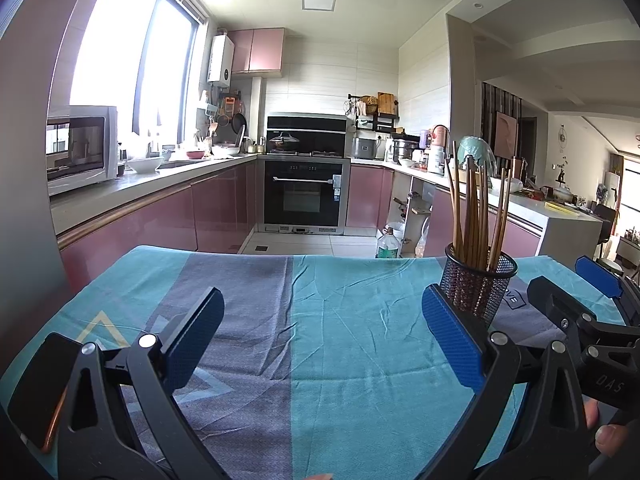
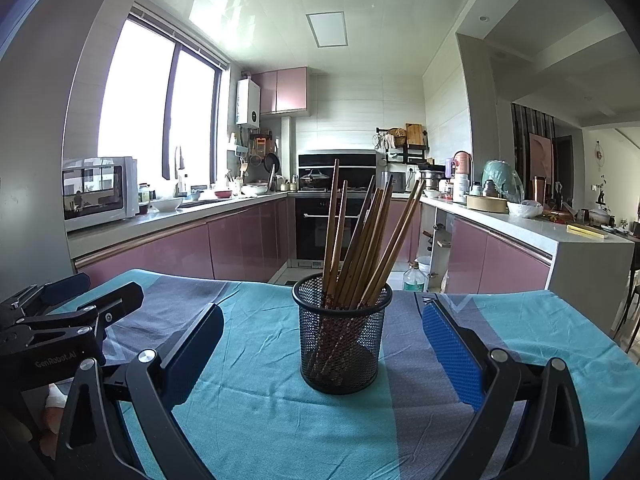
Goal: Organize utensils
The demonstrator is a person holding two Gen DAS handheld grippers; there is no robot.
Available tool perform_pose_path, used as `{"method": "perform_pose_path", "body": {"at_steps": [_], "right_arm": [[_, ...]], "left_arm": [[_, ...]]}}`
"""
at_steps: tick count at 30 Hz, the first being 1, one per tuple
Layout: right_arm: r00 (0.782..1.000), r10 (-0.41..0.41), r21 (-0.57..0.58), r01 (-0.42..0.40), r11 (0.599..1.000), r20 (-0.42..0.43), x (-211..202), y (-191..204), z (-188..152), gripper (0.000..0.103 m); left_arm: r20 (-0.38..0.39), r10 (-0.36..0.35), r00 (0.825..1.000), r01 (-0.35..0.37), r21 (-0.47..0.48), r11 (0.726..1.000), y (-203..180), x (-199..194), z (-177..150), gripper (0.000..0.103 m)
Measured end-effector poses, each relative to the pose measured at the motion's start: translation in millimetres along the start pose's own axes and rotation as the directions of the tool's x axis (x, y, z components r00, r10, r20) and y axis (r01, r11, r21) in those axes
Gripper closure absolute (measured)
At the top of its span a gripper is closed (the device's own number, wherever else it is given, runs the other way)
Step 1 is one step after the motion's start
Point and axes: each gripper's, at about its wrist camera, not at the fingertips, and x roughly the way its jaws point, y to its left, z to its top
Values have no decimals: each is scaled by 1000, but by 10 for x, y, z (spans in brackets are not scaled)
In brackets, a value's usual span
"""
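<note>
A black mesh cup (image 2: 342,340) stands upright on the teal and grey cloth (image 2: 248,412), holding several brown wooden chopsticks (image 2: 362,240) that fan out above its rim. My right gripper (image 2: 324,348) is open, its blue-padded fingers (image 2: 452,356) on either side of the cup and apart from it. In the left wrist view the same cup (image 1: 478,284) sits just behind my left gripper's right finger, chopsticks (image 1: 476,216) rising from it. My left gripper (image 1: 324,336) is open over bare cloth (image 1: 320,320), holding nothing. The right gripper's body (image 1: 580,320) shows at the right edge.
The cloth-covered table ends at a far edge (image 2: 260,280), with kitchen floor beyond. Pink cabinets, an oven (image 2: 332,220), a microwave (image 2: 98,192) and crowded counters lie behind. A plastic jug (image 2: 414,278) stands on the floor. The left gripper's body (image 2: 60,332) is at the left.
</note>
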Motion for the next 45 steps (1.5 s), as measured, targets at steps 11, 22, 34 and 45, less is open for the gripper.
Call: {"method": "perform_pose_path", "body": {"at_steps": [11, 22, 34, 45], "right_arm": [[1000, -1, 3, 1, 1000, 8, 9, 18, 12, 6], [1000, -2, 6, 2, 1000, 12, -1, 13, 7, 7], [1000, -6, 7, 6, 1000, 13, 4, 4, 0, 7], [1000, -9, 7, 9, 1000, 14, -10, 9, -1, 6]], "left_arm": [[6, 0, 1000, 0, 1, 1000, -4, -1, -15, 6], [10, 3, 1000, -3, 4, 1000, -9, -13, -33, 6], [10, 1, 1000, -1, 3, 1000, -23, -11, -24, 6], [11, 3, 1000, -3, 6, 1000, -26, -11, -24, 6]]}}
